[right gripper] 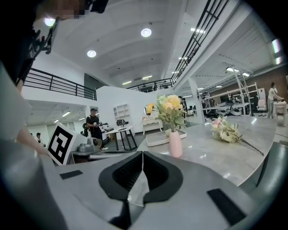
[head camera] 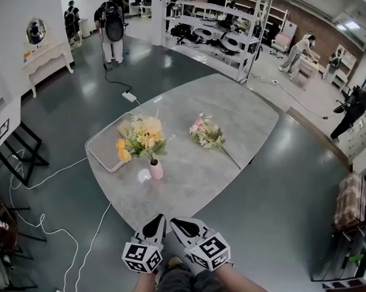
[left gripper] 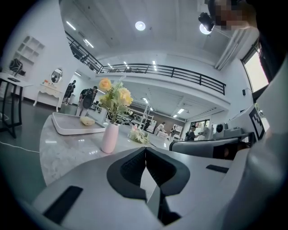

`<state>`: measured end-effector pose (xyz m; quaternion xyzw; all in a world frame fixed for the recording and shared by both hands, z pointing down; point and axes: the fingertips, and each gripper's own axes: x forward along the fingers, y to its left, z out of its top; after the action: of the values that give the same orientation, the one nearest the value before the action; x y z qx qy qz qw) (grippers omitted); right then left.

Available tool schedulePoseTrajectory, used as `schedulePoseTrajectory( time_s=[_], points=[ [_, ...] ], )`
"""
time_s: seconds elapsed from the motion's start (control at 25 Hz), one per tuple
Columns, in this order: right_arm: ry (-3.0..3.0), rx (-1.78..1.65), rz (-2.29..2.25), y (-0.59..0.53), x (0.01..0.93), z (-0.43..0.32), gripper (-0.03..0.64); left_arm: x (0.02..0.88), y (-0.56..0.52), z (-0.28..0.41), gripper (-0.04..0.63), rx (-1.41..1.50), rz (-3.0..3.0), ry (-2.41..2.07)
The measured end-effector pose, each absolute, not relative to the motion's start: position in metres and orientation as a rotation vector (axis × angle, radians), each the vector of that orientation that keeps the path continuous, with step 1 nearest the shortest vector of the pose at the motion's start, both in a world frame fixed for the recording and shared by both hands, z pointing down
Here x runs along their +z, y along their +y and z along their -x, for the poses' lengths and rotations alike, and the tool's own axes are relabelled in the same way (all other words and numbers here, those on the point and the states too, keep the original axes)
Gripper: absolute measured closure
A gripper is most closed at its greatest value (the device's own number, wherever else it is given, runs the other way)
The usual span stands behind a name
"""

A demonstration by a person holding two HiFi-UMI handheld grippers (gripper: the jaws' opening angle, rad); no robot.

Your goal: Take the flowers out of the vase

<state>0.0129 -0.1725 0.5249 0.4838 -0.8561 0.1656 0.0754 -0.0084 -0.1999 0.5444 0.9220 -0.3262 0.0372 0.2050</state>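
Note:
A small pink vase (head camera: 156, 169) stands on the grey oval table (head camera: 233, 108), holding a bunch of yellow flowers (head camera: 144, 136). From the gripper views the vase (left gripper: 109, 138) (right gripper: 175, 143) is upright, some way ahead of the jaws. A second bunch, pink and white (head camera: 207, 135), lies flat on the table to the right. My left gripper (head camera: 160, 218) and right gripper (head camera: 175, 221) are side by side just short of the table's near edge, apart from the vase. On both the left gripper (left gripper: 145, 150) and the right gripper (right gripper: 142, 154) the jaws meet with nothing between them.
A white tray (head camera: 101, 151) sits on the table left of the vase, and a yellow flower head (left gripper: 87, 121) lies in it. White cables (head camera: 58, 231) run over the floor at the left. People stand far off by shelving (head camera: 219, 29). A padded stool (head camera: 350, 201) is at the right.

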Motion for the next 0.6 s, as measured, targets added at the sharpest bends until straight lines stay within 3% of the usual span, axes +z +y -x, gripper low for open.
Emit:
schedulePoseTrajectory(
  time_s=[0.6],
  points=[
    [-2.637,0.38,-1.415,-0.252,0.529,-0.021,0.595,0.55,-0.264,-0.003,0.581,0.054,-2.644,-1.007]
  ],
)
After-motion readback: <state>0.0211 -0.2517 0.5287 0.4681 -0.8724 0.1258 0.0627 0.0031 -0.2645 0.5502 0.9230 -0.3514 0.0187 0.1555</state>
